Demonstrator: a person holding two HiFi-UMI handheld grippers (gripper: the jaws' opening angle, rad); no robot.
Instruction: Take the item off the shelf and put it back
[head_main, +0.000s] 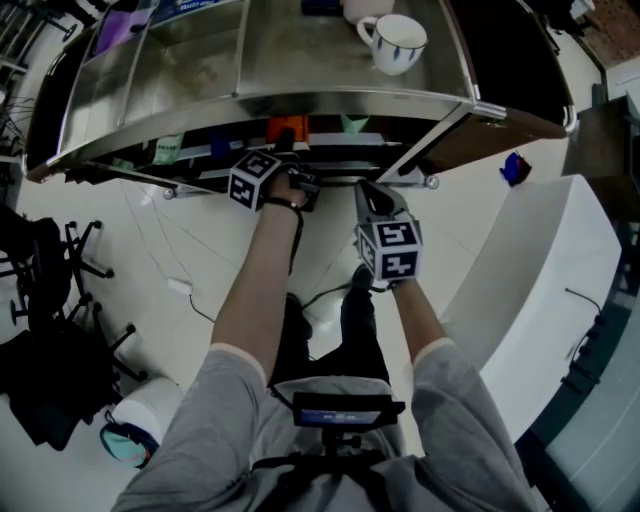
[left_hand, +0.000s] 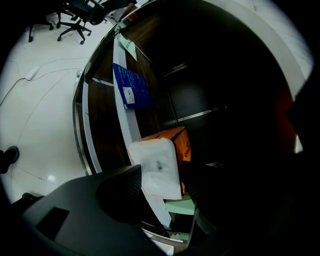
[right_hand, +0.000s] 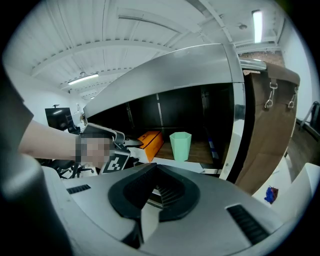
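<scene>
An orange box with a white wrapped end lies on the lower shelf under the steel top. In the left gripper view it sits between my left gripper's two pads, which press on its sides. The head view shows that gripper reaching in under the shelf top at the orange box. My right gripper hangs outside the shelf front, to the right of the left one. Its jaws are closed together with nothing between them. The right gripper view also shows the orange box.
A pale green cup stands on the same shelf right of the box. A blue pack lies farther along. A white mug sits on the steel top. A white counter stands to the right and office chairs to the left.
</scene>
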